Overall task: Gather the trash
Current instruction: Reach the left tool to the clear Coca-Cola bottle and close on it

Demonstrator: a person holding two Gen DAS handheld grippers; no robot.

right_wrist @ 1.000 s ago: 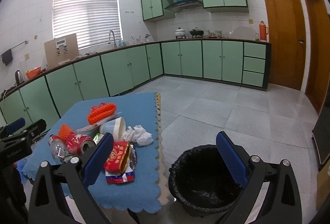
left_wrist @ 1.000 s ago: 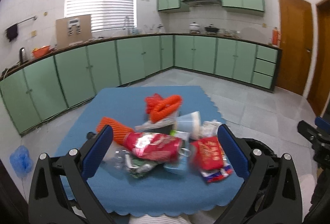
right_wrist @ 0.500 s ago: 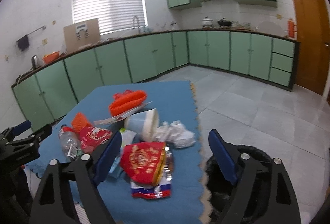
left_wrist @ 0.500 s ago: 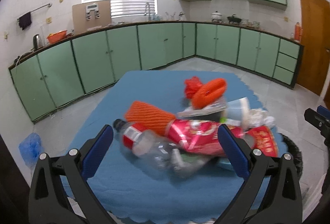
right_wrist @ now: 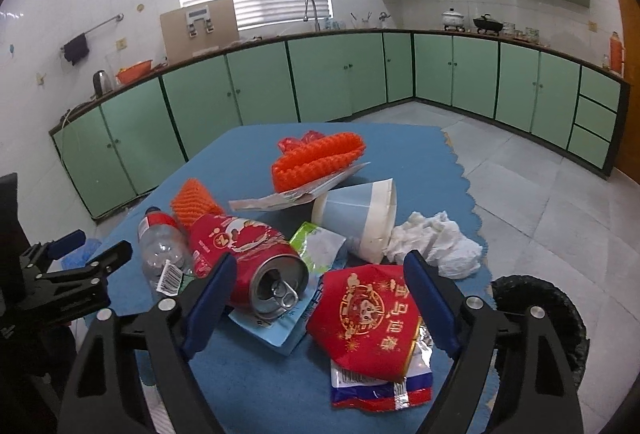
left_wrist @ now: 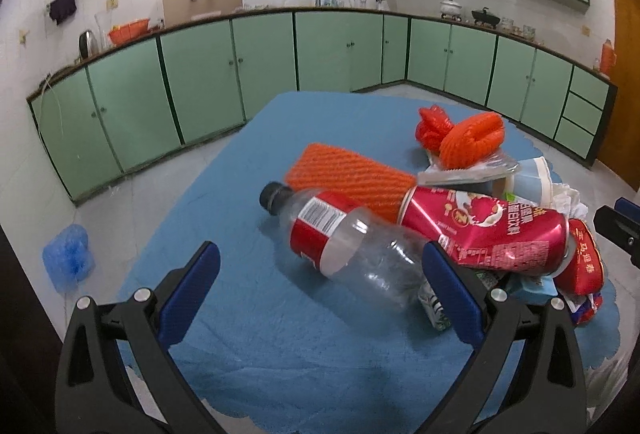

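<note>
Surface: blue mat (right_wrist: 408, 142), scalloped edge, on grey tile floor (right_wrist: 540, 194).
Room: green cabinets (right_wrist: 340, 74) behind mat.
Trash: heaped mid-mat; red can (right_wrist: 244, 254) beside clear bottle (left_wrist: 352, 246).
Bin: black trash bin (right_wrist: 560, 310) right of mat.
Writing: red packet (right_wrist: 368, 318), gold characters, unreadable.
Left gripper (left_wrist: 320, 294): wide apart, empty.
Right gripper (right_wrist: 320, 298): wide apart, empty.

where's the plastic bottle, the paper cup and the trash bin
plastic bottle (left_wrist: 352, 246), left wrist view, on its clear body beside the red label
paper cup (right_wrist: 356, 212), right wrist view, on its light blue side
trash bin (right_wrist: 560, 308), right wrist view, on its black-lined rim
</note>
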